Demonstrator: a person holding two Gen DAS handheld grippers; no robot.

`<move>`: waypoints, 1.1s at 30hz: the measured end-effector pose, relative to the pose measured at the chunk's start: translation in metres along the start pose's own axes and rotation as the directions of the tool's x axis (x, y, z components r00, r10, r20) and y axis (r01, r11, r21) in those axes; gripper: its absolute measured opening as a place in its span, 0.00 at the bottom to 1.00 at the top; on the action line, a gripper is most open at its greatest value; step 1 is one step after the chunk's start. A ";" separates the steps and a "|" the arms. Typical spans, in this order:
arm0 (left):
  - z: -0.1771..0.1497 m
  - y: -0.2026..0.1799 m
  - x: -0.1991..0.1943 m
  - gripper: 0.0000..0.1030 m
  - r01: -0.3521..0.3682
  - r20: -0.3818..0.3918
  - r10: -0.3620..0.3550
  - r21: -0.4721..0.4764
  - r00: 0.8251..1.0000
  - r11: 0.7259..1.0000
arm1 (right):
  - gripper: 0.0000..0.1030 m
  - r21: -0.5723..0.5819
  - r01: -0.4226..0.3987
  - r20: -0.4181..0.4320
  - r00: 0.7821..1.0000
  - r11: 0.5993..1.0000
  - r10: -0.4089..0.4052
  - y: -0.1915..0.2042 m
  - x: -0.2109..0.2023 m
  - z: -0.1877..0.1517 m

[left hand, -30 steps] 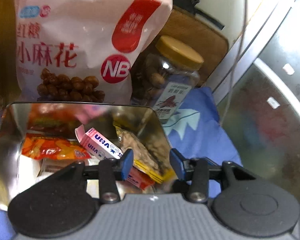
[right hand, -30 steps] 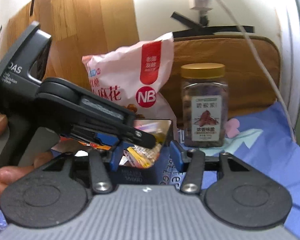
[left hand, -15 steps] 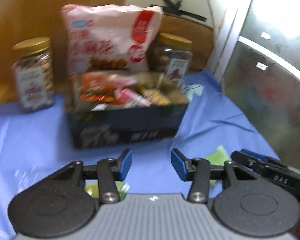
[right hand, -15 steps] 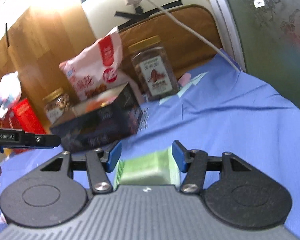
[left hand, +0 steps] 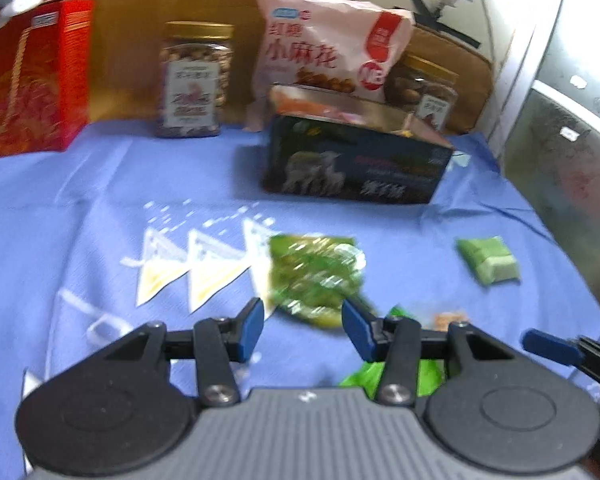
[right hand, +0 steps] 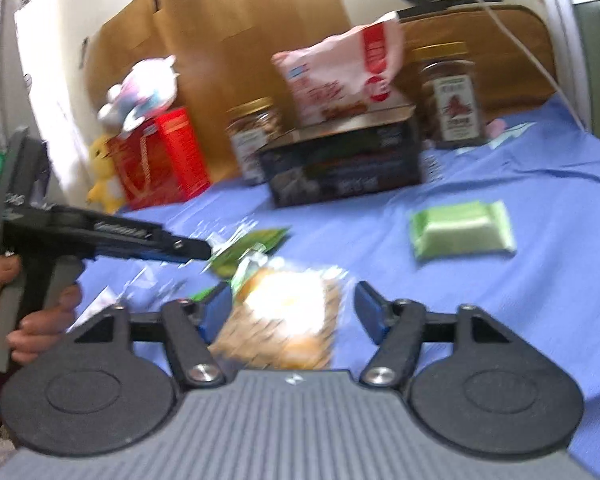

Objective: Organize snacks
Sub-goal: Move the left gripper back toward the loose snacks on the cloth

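A dark open box (left hand: 356, 168) (right hand: 340, 168) holding several snack packets stands at the back of the blue cloth. My left gripper (left hand: 303, 326) is open just above a crinkly green snack bag (left hand: 316, 276). My right gripper (right hand: 294, 312) is open over a clear packet of pale biscuits (right hand: 284, 320), which lies between its fingers on the cloth. A light green wrapped bar (left hand: 487, 260) (right hand: 462, 230) lies apart to the right. Another green packet (right hand: 256, 244) lies near the left gripper's tip.
Behind the box stand a pink-white snack bag (left hand: 332, 40), two gold-lidded jars (left hand: 194, 80) (right hand: 452, 96) and a red carton (left hand: 32, 76). Plush toys (right hand: 140, 92) sit on the red carton. A glass door (left hand: 568, 152) bounds the right side.
Both grippers have pulled back from the box to the front of the cloth. The left one now hovers over the green bag, the right one over the biscuit packet.
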State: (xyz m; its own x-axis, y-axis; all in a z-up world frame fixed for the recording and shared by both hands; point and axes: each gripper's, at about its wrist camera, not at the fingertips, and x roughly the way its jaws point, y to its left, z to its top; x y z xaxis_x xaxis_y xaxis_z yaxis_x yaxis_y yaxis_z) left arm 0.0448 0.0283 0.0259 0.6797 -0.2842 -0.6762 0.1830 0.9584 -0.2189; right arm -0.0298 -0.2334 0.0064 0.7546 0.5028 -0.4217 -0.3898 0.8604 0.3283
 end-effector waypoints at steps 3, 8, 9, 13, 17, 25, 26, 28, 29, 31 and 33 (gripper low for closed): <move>-0.014 0.006 -0.001 0.46 -0.054 0.017 0.054 -0.010 0.998 0.998 | 0.82 -0.051 0.011 -0.017 1.000 0.999 -0.012 0.013 -0.003 -0.010; -0.031 0.007 -0.007 0.47 -0.111 0.088 0.109 0.020 0.990 0.994 | 0.84 -0.090 0.041 -0.058 0.997 0.995 -0.046 0.021 0.004 -0.022; -0.034 0.007 -0.008 0.47 -0.110 0.099 0.107 0.025 0.989 0.994 | 0.84 -0.097 0.046 -0.066 0.996 0.994 -0.052 0.022 0.005 -0.024; -0.038 0.010 -0.010 0.49 -0.093 0.121 0.090 0.020 0.989 0.995 | 0.87 -0.157 0.082 -0.062 0.994 0.984 -0.093 0.029 0.010 -0.029; -0.039 0.014 -0.011 0.51 -0.064 0.129 0.063 0.006 0.990 0.998 | 0.85 -0.149 0.173 -0.022 0.984 0.974 -0.178 0.022 0.012 -0.027; -0.038 0.016 -0.009 0.56 -0.038 0.133 0.037 0.002 0.990 0.999 | 0.83 -0.054 0.220 0.004 0.975 0.974 -0.220 0.003 0.012 -0.021; -0.038 0.016 -0.009 0.57 -0.036 0.133 0.035 0.001 0.990 0.999 | 0.83 -0.061 0.216 0.000 0.976 0.974 -0.216 0.004 0.013 -0.021; -0.038 0.016 -0.010 0.57 -0.032 0.134 0.032 -0.003 0.991 0.999 | 0.84 -0.076 0.211 -0.014 0.977 0.975 -0.212 0.008 0.018 -0.021; -0.038 0.016 -0.010 0.57 -0.031 0.134 0.031 -0.004 0.991 1.000 | 0.84 -0.090 0.213 -0.020 0.976 0.973 -0.215 0.010 0.020 -0.022; -0.038 0.018 -0.010 0.57 -0.025 0.134 0.026 -0.009 0.991 1.000 | 0.84 -0.115 0.212 -0.026 0.976 0.970 -0.217 0.013 0.022 -0.022; -0.037 0.020 -0.011 0.57 -0.014 0.134 0.016 -0.021 0.991 1.000 | 0.84 -0.123 0.209 -0.032 0.976 0.970 -0.215 0.013 0.023 -0.021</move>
State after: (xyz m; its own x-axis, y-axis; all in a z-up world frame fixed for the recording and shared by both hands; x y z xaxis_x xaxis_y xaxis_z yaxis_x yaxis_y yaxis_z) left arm 0.0146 0.0497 0.0027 0.7714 -0.2625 -0.5797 0.1589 0.9615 -0.2240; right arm -0.0291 -0.2089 -0.0168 0.8036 0.3086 -0.5089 -0.2848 0.9502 0.1265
